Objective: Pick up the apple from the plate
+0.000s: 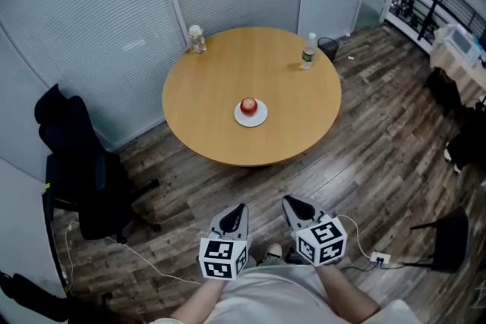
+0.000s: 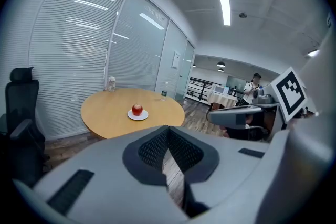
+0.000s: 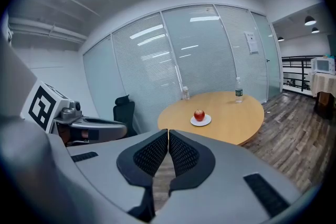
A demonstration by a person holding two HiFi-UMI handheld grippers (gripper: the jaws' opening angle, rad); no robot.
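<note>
- The left hand-held gripper (image 1: 238, 210) and the right hand-held gripper (image 1: 291, 202) were held side by side, jaws pressed together and empty, well short of the counter (image 1: 220, 72).
- The apple (image 1: 248, 105) was seen on the white plate (image 1: 261, 118) near the counter's middle.
- Two bottles (image 1: 197, 39) were stood at its far edge.

I can't see what holds the table (image 1: 205, 91) up; its top hides that. The apple (image 1: 248, 105) covers the middle of the plate (image 1: 260, 118). The left bottle (image 1: 197, 39) & right bottle (image 1: 307, 51) at the table's far edge are too small to read. On the table's near side, the person's arms (image 1: 347, 298) are cut off at the head view's bottom.
</note>
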